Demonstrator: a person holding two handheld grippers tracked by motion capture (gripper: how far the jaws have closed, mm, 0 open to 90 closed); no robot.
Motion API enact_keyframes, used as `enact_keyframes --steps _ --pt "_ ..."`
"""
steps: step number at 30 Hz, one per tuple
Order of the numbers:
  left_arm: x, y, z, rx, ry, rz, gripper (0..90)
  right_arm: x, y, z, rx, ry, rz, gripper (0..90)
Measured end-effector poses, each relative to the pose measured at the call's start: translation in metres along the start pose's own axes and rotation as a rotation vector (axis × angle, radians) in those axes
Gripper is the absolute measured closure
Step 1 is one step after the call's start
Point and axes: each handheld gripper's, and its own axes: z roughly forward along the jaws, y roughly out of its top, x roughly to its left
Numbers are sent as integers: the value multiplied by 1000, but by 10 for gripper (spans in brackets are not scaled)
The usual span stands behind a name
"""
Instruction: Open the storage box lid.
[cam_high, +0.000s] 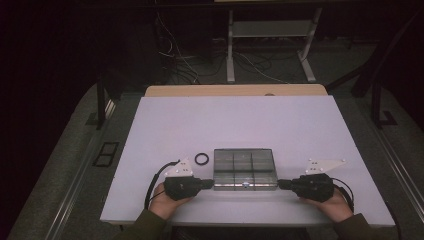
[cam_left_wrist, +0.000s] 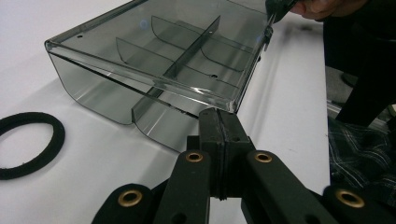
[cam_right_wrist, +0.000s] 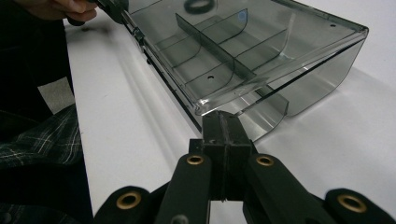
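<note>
High view shows us with the box (cam_high: 245, 169) between our grippers, left gripper (cam_high: 209, 184) and right gripper (cam_high: 281, 184) both closed, empty, tips at its near corners; next, we judge, comes unlatching the lid.

The white table (cam_high: 300, 125) is brightly lit from above while the surrounding room stays very dark, and the clear box (cam_left_wrist: 154, 51) shows soft glare along its edges with weak shadows.

Black ring (cam_left_wrist: 28, 144) cut off at left edge, seen blurred through clear box (cam_right_wrist: 243, 51), box contents indiscernible
</note>
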Motion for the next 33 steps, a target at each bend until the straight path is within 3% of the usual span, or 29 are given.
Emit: enact_keyframes --steps 28,33 --pt "-2 7 1 -55 20 -4 890 0 7 1 -44 17 6 891" --pt "-2 8 1 -59 22 -2 890 1 10 6 -40 23 -14 891"
